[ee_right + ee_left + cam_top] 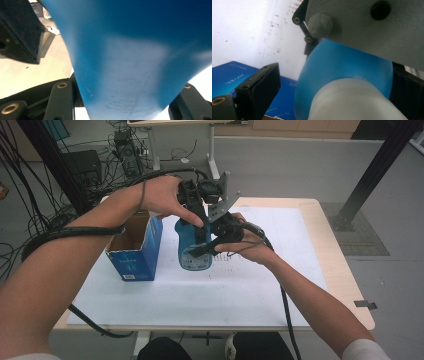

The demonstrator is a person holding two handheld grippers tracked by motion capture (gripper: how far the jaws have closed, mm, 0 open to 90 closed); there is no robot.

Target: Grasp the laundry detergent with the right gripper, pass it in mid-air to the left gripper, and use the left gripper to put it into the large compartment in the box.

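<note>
Two hand-held grippers are seen meeting over one blue bottle (195, 247), which stands upright near the middle of the white-covered worktop (260, 290). At the far left of the high view, an open blue carton (136, 251) stands just beside the bottle, its top flaps up. Next comes the left gripper (197, 195), held from above at the bottle's top; to its right the right gripper (210, 245) is clamped across the bottle's body, jaws closed on both sides of it.

The bottle is judged to be moulded plastic: fairly stiff, smooth and somewhat slippery, and of unknown fill, so its weight cannot be told. The waist-like body seems the safest place for a grip, with the ribbed white cap (352, 102) offering better purchase for twisting.

From the left gripper view, the cap and blue shoulder are shown close up. One black jaw stands clear to the left of the cap with a gap between; the other side is hidden, so it cannot be told whether this grip is closed. The carton (232, 75) lies behind.

From the right gripper view, the bottle's blue wall (130, 62) is shown wedged between both jaws, a contact hidden by hands in the high view.
</note>
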